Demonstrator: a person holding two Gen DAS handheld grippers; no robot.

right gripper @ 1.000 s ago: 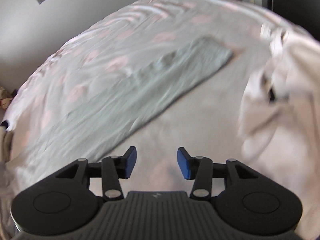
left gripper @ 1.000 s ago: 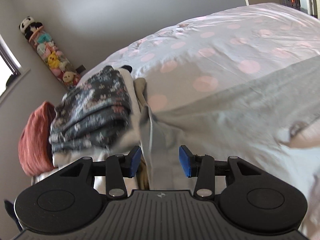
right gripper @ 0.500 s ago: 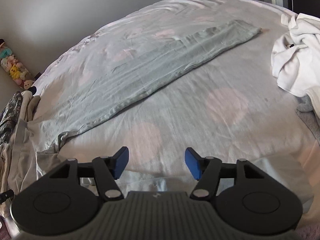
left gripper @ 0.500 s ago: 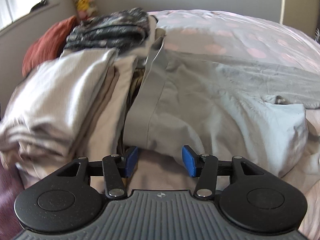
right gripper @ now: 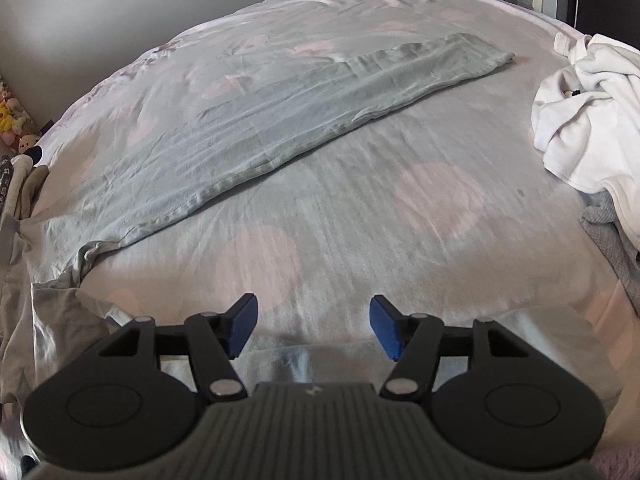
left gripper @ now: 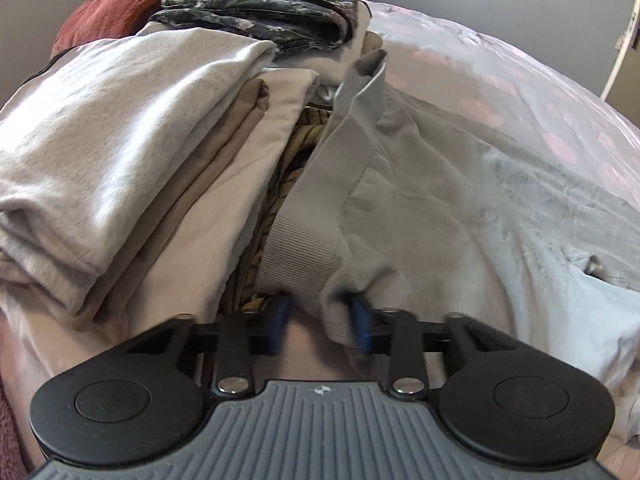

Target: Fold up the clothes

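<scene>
Grey ribbed waistband (left gripper: 304,236) of the grey trousers (left gripper: 432,208) sits between the blue pads (left gripper: 280,320) of my left hand-held gripper (left gripper: 320,322). Its jaws are closing; a bunched fold of the waistband corner fills the gap and the right-side pad is half buried in cloth. Cloth touches both pads, so I read it as clamped on the fabric, though the frame is slightly blurred there.

Waistband runs away from the pads, leaning against a stack of folded clothes (left gripper: 120,152) just beside it: pale grey and beige pieces, a dark floral garment (left gripper: 264,8) on top at the far end, a rust-red cushion (left gripper: 116,4) behind. A striped yellow-black cloth (left gripper: 288,168) shows in the gap between stack and waistband.

My right hand-held gripper (right gripper: 314,326) has its jaws well apart, nothing between them. It hangs above the bed (right gripper: 360,220), whose cover is pale with pink dots; whether the pads touch the cover I can't tell.

In the right wrist view the trouser leg (right gripper: 304,104) lies flat, stretched diagonally across the bed towards the far right. A crumpled white garment (right gripper: 588,120) is heaped at the bed's right edge, well apart from the trousers.
</scene>
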